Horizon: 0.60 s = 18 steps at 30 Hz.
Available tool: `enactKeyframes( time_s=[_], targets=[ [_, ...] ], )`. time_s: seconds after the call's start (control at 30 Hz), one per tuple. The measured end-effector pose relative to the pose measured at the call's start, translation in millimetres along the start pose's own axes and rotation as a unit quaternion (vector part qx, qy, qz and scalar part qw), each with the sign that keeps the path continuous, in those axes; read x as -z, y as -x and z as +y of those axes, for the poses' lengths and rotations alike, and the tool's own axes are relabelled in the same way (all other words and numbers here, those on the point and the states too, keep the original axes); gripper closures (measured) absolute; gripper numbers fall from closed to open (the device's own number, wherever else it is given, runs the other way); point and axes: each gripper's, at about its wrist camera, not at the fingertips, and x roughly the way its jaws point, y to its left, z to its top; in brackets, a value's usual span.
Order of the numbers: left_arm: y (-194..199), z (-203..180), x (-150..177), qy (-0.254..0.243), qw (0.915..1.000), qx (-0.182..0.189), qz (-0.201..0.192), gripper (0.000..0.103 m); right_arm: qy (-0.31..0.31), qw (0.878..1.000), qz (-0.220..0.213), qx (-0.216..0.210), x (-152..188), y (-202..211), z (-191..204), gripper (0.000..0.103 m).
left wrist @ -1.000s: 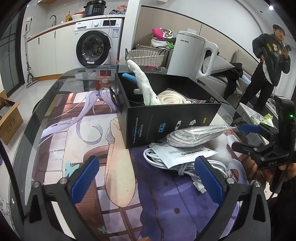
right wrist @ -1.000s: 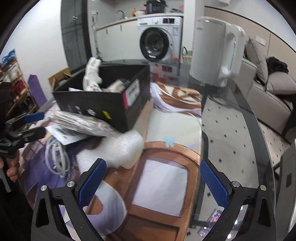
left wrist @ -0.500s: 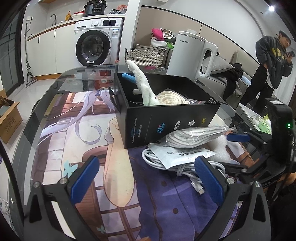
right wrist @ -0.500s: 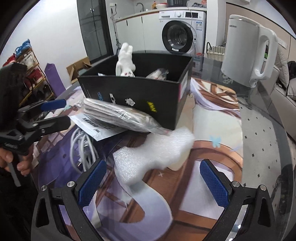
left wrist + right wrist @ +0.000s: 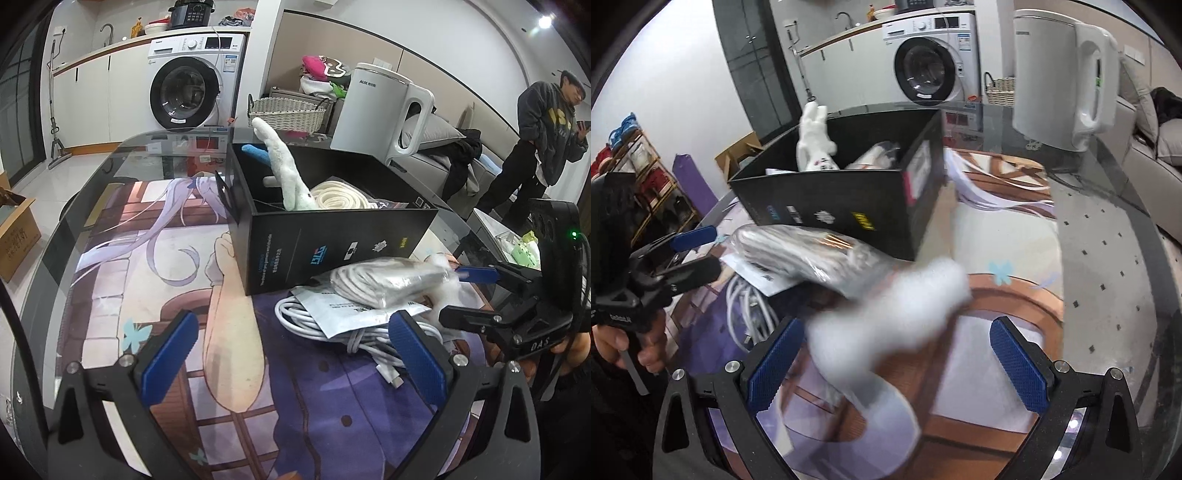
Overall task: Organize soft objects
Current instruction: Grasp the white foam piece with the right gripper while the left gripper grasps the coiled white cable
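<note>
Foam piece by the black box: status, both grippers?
Left gripper open, empty, low over the mat. Right gripper open, foam piece blurred between its fingers, not clamped. Bagged cable and loose white cable crowd the black box.

white kettle (image 5: 373, 107): "AUX" | right gripper (image 5: 476, 295) body: "DAS" | black box (image 5: 332, 251) front: blue logo, small print too tiny to read | white packet (image 5: 351, 314): print too small to read

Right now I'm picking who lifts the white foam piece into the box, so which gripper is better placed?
Right. The right gripper is open with the foam piece between its fingers; the left gripper hangs open over the mat beside the cables.
</note>
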Motion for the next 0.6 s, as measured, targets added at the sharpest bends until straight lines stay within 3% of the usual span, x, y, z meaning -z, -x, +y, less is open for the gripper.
enactKeyframes(
  time_s=[0.2,0.3,0.4,0.47,0.53,0.57,0.6],
  targets=[
    [-4,-2,0,0.002,1.0000,0.006,0.006,0.000,-0.002,0.998,0.016,0.052,-2,-11,-1,0.001],
    [-4,-3,0,0.002,0.9999,0.008,0.008,0.000,-0.007,0.999,0.014,0.052,0,-9,-6,0.001],
    [-4,-4,0,0.003,0.9999,0.012,0.008,0.000,-0.010,0.998,0.006,0.060,2,-4,-13,0.016],
    [-5,-6,0,0.004,0.9998,0.017,0.010,0.000,-0.017,0.998,0.001,0.068,2,-2,-18,0.032],
    [-5,-7,0,0.003,0.9997,0.019,0.011,0.000,-0.020,0.998,-0.002,0.067,2,1,-21,0.040],
    [-5,-9,0,0.002,0.9997,0.020,0.012,0.000,-0.019,0.997,-0.006,0.071,2,3,-23,0.051],
    [-5,-9,0,0.002,0.9997,0.021,0.013,0.000,-0.021,0.997,-0.007,0.070,2,3,-25,0.052]
  ],
)
